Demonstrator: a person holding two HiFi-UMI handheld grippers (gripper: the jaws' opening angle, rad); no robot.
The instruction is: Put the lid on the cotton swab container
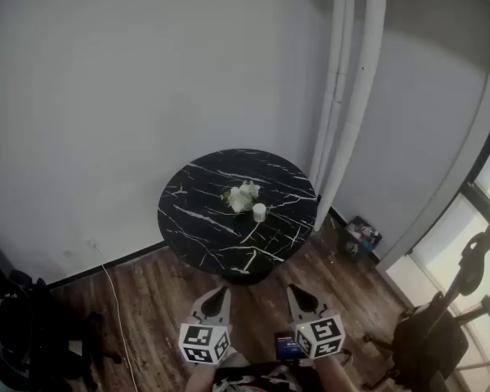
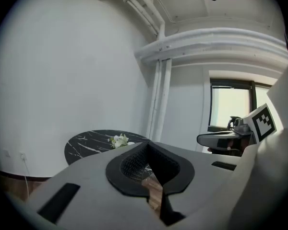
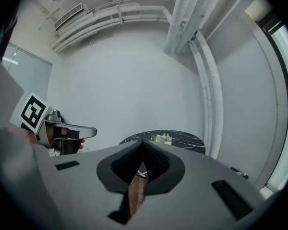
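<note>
A round black marble table (image 1: 204,219) stands ahead of me by the white wall. On it are a bunch of white flowers (image 1: 242,196) and, just right of them, a small white cylindrical container (image 1: 260,211); no separate lid can be made out at this distance. My left gripper (image 1: 220,291) and right gripper (image 1: 295,289) are held low over the wooden floor, well short of the table, both shut with nothing in them. In the left gripper view the table (image 2: 89,146) and flowers (image 2: 119,140) lie beyond the closed jaws; the right gripper view shows the table (image 3: 187,138) likewise.
White pipes (image 1: 351,96) run up the wall right of the table, with a small box (image 1: 359,237) at their foot. A dark chair (image 1: 16,317) sits at the left, a black stand (image 1: 445,325) at the right by the window. A cable (image 1: 114,300) crosses the floor.
</note>
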